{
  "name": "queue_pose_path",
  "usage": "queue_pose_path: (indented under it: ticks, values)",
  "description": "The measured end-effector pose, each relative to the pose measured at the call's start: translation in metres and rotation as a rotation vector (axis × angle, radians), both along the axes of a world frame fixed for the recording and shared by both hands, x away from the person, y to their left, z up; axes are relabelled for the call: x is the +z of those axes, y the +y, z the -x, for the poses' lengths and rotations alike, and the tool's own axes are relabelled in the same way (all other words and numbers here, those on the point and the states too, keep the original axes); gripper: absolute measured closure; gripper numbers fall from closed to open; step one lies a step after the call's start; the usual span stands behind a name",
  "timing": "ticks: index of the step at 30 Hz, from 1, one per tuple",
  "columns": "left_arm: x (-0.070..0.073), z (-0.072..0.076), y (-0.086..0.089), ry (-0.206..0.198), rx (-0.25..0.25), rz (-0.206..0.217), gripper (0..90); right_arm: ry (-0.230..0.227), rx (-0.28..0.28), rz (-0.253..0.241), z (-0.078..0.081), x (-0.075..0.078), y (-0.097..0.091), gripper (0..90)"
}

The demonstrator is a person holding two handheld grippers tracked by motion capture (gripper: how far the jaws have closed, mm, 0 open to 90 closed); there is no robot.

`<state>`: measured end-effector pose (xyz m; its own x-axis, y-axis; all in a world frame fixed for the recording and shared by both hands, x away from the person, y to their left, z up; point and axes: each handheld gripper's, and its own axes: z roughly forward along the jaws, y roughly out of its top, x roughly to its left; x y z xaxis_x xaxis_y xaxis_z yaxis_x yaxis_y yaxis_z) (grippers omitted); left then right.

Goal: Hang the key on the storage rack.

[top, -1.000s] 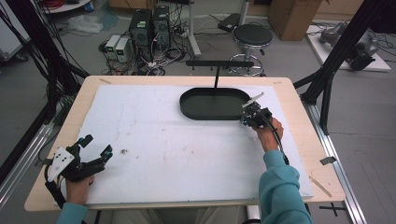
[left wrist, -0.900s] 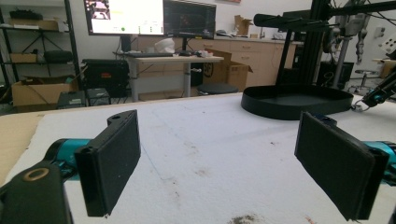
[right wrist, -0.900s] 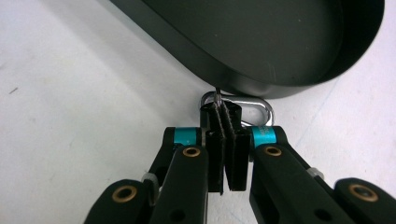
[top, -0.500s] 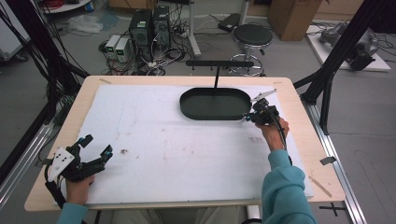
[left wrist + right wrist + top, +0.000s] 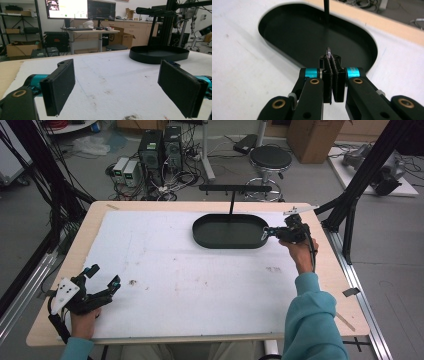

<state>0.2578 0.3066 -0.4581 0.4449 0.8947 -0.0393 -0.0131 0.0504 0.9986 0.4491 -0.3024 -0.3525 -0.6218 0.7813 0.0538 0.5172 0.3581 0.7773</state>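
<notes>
A black oval tray (image 5: 220, 234) lies at the back right of the white mat, with a thin post (image 5: 231, 205) and a crossbar (image 5: 235, 187) rising behind it. My right gripper (image 5: 266, 234) hovers at the tray's right end, pointing left over its rim. In the right gripper view its jaws (image 5: 331, 59) are shut on a small metal ring (image 5: 328, 51) that sticks up from the pads, above the tray (image 5: 294, 30) and in line with the post (image 5: 326, 15). My left gripper (image 5: 104, 274) rests at the near left of the mat, open (image 5: 116, 85) and with nothing between its pads.
The white mat (image 5: 190, 285) covers most of the wooden table (image 5: 320, 285) and carries a few small stains. Black frame struts (image 5: 350, 205) stand close to the table's right edge. A stool (image 5: 270, 157) and computer boxes (image 5: 160, 145) sit on the floor behind.
My right gripper has risen and moved right and farther back, from over the tray's right part to its right end, still shut on the ring. The left gripper has stayed still.
</notes>
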Motion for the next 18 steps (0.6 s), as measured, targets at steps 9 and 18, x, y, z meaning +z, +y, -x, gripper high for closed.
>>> queue_pose_path:
  ticks: [9,18]
  values:
    - [0.0,0.0,0.0,0.0,0.0,0.001,14.8,-0.036,0.022,-0.044,-0.018,0.033,0.001,89.2]
    - [0.0,0.0,0.0,0.003,0.002,0.006,14.7,-0.056,0.041,-0.051,-0.038,0.059,0.004,89.2]
